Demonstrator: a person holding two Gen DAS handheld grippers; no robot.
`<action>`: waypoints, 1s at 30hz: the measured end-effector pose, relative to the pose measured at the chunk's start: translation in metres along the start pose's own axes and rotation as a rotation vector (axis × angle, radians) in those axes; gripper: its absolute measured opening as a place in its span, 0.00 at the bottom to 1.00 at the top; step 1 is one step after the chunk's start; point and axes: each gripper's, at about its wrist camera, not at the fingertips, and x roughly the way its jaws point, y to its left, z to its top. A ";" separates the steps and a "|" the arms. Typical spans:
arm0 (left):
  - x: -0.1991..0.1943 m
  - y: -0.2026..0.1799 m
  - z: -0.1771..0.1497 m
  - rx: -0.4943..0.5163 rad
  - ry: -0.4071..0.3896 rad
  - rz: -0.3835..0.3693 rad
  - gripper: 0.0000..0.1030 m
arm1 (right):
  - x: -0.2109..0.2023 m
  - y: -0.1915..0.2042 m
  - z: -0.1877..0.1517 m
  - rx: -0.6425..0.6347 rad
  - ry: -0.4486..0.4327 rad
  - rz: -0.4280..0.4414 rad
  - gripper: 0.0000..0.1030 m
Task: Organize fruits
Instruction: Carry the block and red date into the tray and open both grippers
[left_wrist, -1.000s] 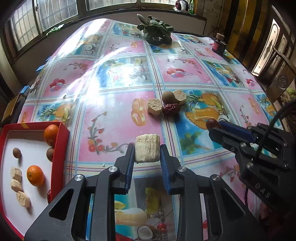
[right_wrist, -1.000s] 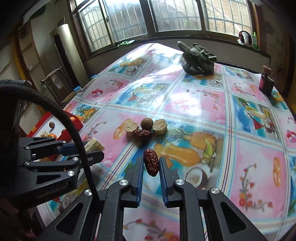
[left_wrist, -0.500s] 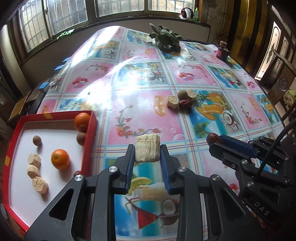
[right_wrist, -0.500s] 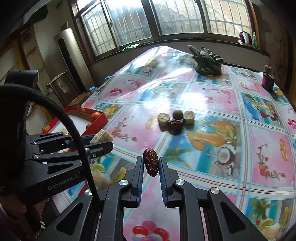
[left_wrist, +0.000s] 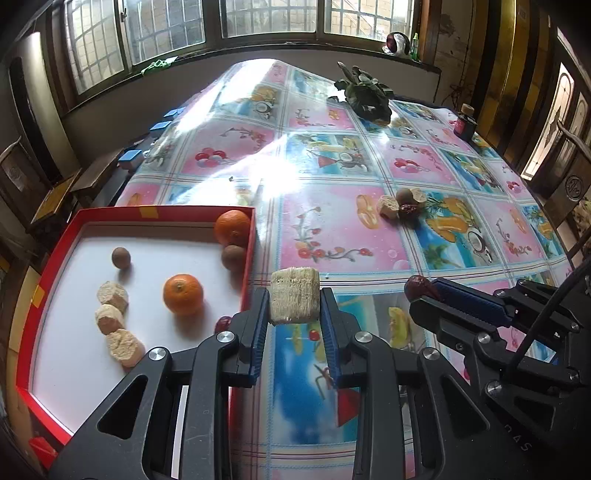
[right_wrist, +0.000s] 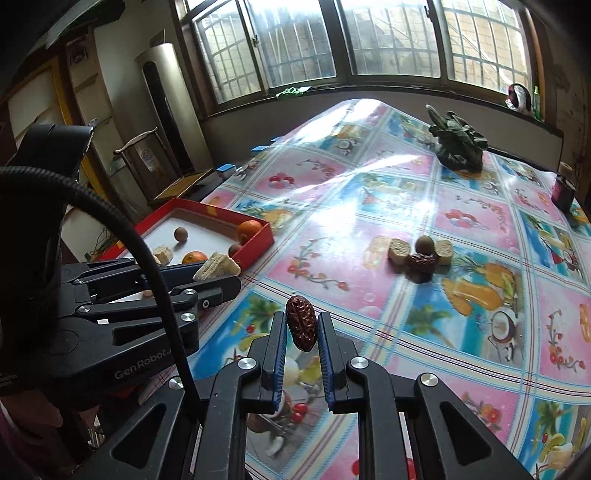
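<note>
Our left gripper (left_wrist: 294, 306) points downward, fingers (left_wrist: 258, 314) clamped; our right gripper (right_wrist: 301, 326), lower centre, is likewise clamped.

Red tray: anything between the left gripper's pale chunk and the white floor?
Only the red tray near wall, just left of the pale chunk held in the left gripper; an orange sits just inside. Plenty of bare floor remains.

looks like someone's home dining room: fruit-print tablecloth (left_wrist: 332, 236), barred windows (right_wrist: 295, 44), wooden chairs (left_wrist: 569, 177) around.
</note>
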 end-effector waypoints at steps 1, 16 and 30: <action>-0.001 0.003 -0.001 -0.004 -0.003 0.003 0.25 | 0.002 0.004 0.001 -0.007 0.003 0.003 0.16; -0.016 0.064 -0.005 -0.099 -0.028 0.074 0.25 | 0.024 0.053 0.022 -0.099 0.019 0.067 0.16; -0.018 0.125 -0.015 -0.197 -0.021 0.138 0.25 | 0.051 0.099 0.039 -0.193 0.051 0.119 0.15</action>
